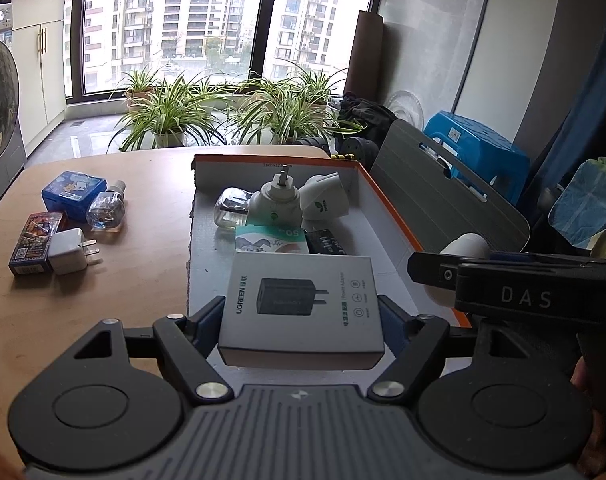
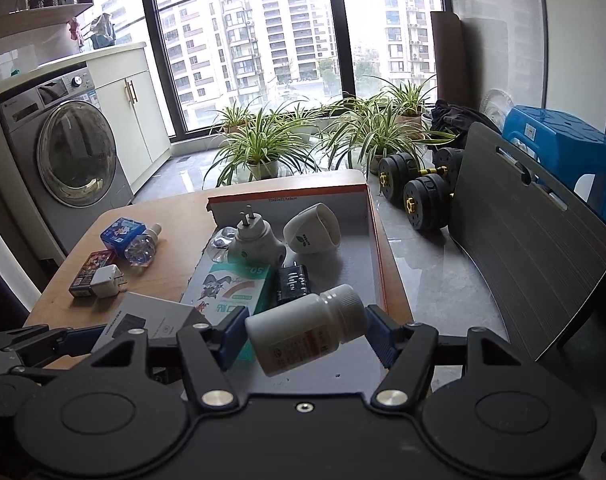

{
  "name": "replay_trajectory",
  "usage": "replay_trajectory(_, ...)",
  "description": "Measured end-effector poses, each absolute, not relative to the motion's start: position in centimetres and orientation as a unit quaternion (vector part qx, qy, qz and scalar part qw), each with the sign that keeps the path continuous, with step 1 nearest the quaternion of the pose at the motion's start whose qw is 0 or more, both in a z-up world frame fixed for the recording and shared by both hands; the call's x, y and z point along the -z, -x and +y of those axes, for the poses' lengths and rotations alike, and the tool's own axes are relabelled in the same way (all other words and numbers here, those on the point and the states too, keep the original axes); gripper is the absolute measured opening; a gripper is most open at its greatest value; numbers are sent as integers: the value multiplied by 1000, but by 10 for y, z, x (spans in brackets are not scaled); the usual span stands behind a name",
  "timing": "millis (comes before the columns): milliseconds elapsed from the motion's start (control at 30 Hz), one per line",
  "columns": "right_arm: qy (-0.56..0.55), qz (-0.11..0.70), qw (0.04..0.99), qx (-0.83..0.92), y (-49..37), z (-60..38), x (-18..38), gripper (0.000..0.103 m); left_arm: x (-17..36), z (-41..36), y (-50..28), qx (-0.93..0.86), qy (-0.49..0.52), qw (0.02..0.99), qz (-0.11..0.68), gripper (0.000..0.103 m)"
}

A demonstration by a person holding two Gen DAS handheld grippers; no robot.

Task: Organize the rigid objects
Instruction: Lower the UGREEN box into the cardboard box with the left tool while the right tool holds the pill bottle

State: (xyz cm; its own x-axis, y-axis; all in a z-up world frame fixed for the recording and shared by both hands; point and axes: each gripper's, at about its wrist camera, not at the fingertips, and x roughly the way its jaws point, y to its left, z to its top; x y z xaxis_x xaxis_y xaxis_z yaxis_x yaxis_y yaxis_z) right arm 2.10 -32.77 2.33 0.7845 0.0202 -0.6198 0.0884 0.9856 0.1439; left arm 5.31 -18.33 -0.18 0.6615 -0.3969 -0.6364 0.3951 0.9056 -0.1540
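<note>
your wooden desk [image 1: 103, 288] carries an orange-edged box [image 1: 387, 200] on its right half. inside the box lie a white plug-in adapter [image 1: 273, 200], a white rounded cup-like plug piece [image 1: 325, 198], a teal carton [image 2: 227, 292] and a small black item [image 2: 292, 284]. your left hand-held gripper [image 1: 301, 320] pinches a grey ugreen charger box [image 1: 301, 308] between its blue pads, above the near end of the orange-edged box. your right hand-held gripper [image 2: 299, 334] pinches a white pill bottle [image 2: 307, 328], tilted, cap toward the right, also over the box's near end. out on the bare desk to the left sit a blue tin [image 1: 73, 194], a clear refill bottle [image 1: 107, 210], a colourful card pack [image 1: 37, 242] and a white wall charger [image 1: 71, 256], close together.
</note>
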Motion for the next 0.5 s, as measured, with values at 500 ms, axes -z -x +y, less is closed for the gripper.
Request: replay_trajectory(500,-78,332,940,18,-24,-324,-22,77,5,-185,-55,216,3,910,355,80)
